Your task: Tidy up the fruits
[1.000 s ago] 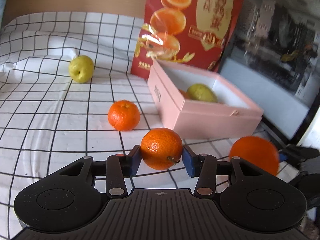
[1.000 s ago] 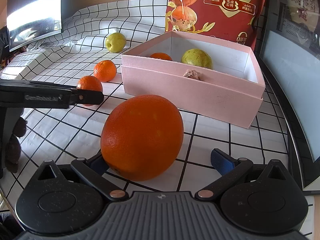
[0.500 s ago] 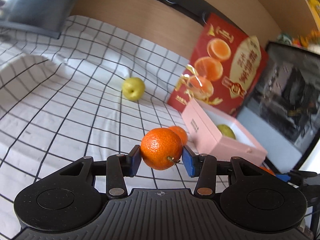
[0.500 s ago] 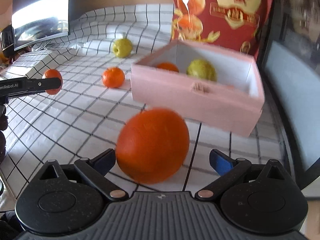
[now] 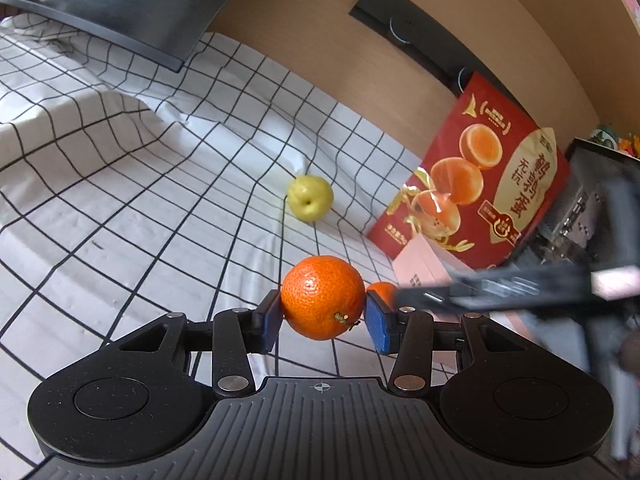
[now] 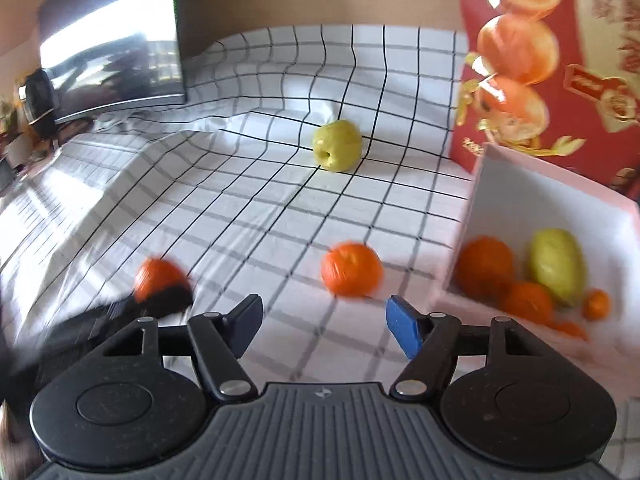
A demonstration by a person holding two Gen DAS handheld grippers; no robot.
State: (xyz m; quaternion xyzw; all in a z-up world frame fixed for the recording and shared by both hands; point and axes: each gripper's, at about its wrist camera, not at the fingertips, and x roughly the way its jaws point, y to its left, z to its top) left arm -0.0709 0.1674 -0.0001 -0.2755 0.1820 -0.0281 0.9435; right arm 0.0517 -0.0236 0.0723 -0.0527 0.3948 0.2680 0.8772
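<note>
Grid-patterned white cloth covers the desk: the left gripper (image 5: pixel 323 322) holds a small orange mandarin (image 5: pixel 322 297) clamped in its jaws, bound for the pink cardboard box (image 6: pixel 516 208) at right; the right gripper (image 6: pixel 324 326), jaws closing, holds nothing.

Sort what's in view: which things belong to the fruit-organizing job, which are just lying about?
Part of the job:
- held mandarin, clamped in left gripper
- loose mandarin on the cloth
- green pear
- pink box, fruit already inside
- right gripper, closing on nothing

Just lying about:
- red bag
- monitor
- checked cloth
</note>
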